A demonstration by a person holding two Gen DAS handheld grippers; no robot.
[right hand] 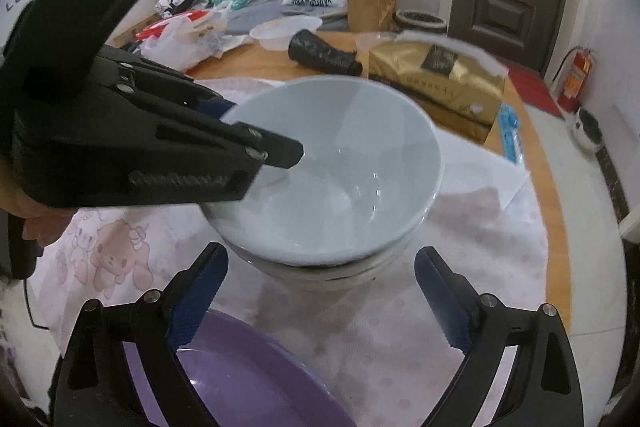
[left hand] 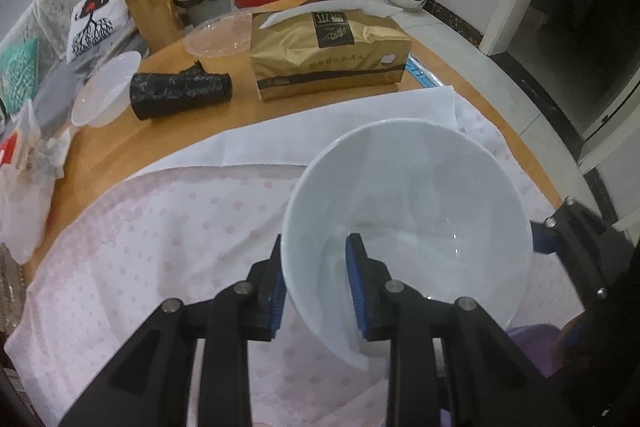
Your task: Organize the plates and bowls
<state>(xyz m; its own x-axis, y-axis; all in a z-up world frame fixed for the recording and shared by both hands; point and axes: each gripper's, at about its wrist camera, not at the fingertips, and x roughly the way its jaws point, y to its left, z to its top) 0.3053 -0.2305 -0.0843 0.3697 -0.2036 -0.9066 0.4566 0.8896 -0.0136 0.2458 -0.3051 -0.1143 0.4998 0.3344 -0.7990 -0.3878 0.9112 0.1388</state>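
Left gripper (left hand: 316,283) narrowly straddles top white bowl's (right hand: 340,167) rim, seating it onto the stack; right gripper (right hand: 320,291) wide, empty, beside that bowl.

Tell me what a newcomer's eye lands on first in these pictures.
The white bowl stands out, nested atop a stack of bowls on the pink dotted cloth, with the left gripper straddling its rim. The right gripper stands open just before the stack, above a purple plate. Behind sits a gold tissue pack.
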